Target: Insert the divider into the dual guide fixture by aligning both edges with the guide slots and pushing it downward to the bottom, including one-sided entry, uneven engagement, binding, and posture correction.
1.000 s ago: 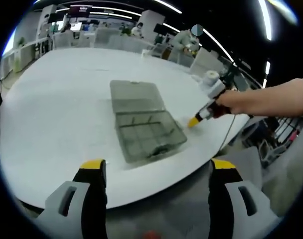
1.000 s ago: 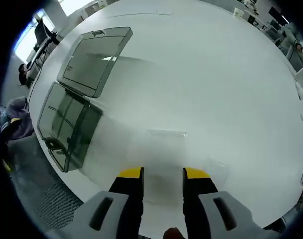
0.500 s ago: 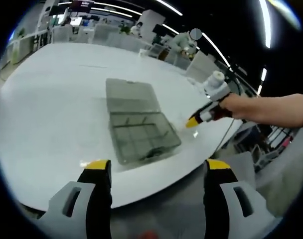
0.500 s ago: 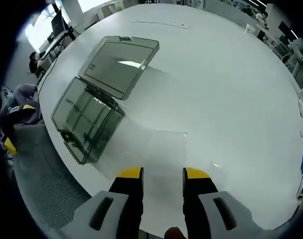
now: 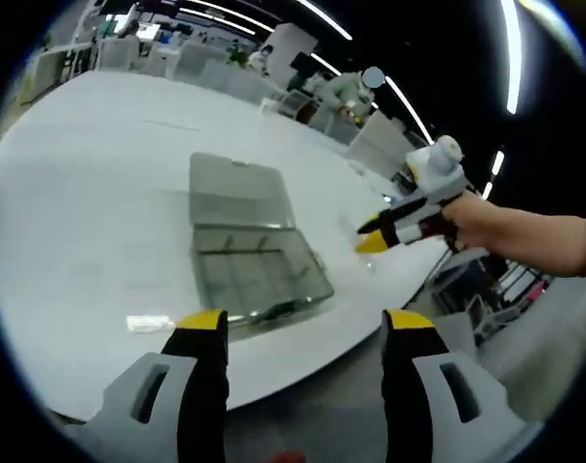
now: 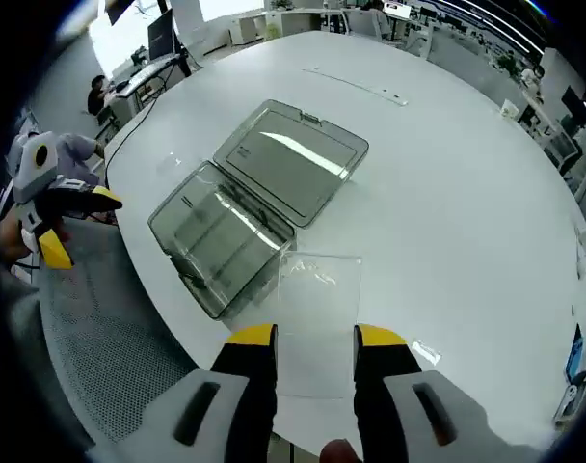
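Observation:
A clear organiser box stands open on the white round table (image 6: pixel 447 193), its compartmented base (image 6: pixel 221 246) nearest the table edge and its lid (image 6: pixel 293 159) folded back flat. In the left gripper view the base (image 5: pixel 259 275) lies just beyond my open left gripper (image 5: pixel 306 323), which has nothing between its jaws. A clear rectangular divider (image 6: pixel 317 309) sticks out from my right gripper (image 6: pixel 315 336), which is shut on it and hovers above the table to the right of the box. In the left gripper view, the right gripper (image 5: pixel 389 230) comes in from the right, held by a person's hand.
A small clear piece (image 5: pixel 148 321) lies on the table left of the box. Another clear scrap (image 6: pixel 423 352) lies near the right gripper, and a thin strip (image 6: pixel 356 82) at the table's far side. Chairs, desks and people stand beyond the table. Grey floor lies below the table edge.
The right gripper has risen away from the table with the divider, so the box looks smaller and more central. The left gripper's view has shifted slightly toward the box.

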### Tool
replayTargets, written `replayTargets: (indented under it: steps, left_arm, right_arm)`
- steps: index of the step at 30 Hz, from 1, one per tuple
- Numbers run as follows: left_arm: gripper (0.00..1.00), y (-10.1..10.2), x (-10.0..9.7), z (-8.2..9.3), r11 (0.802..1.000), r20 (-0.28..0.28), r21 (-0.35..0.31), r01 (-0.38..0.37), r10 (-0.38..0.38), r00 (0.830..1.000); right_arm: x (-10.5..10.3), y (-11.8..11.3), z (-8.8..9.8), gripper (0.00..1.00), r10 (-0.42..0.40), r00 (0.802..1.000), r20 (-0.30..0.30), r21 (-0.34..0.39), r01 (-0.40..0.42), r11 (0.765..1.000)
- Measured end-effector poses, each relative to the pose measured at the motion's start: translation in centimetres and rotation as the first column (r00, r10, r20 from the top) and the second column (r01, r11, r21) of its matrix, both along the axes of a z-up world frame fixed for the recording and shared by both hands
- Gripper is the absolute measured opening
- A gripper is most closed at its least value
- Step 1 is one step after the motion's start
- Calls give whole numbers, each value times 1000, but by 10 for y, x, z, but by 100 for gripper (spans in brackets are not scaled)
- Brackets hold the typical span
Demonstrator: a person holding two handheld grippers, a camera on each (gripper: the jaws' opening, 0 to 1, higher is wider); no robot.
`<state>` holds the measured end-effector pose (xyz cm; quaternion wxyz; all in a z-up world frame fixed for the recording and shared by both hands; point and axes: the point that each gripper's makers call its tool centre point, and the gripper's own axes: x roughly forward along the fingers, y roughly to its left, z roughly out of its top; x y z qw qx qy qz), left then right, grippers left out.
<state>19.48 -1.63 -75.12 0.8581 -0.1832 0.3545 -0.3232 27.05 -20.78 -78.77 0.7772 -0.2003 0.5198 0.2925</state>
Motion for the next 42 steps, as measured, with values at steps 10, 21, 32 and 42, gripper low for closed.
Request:
replayTargets:
  steps: [10,21,32,42]
  left_arm:
    - [52,-17,5,10,997,16,-70,20,-18,1000]
    - [46,-36,10,23,986,22,-163,32,-28,999]
    - [35,-44,18,42,963,54,-268,14,0,999]
    - [24,-45,24,54,932,46,-363,-16,35,998]
  right_arm:
    - [-17,31,27,26,89,995,54,33,-91,995]
    - [-33,61,48,26,149,984,99,78,-157,985]
    - [-46,87,64,26,184,973,141,124,-201,972]
    - [-53,98,71,26,179,970,163,165,-205,965]
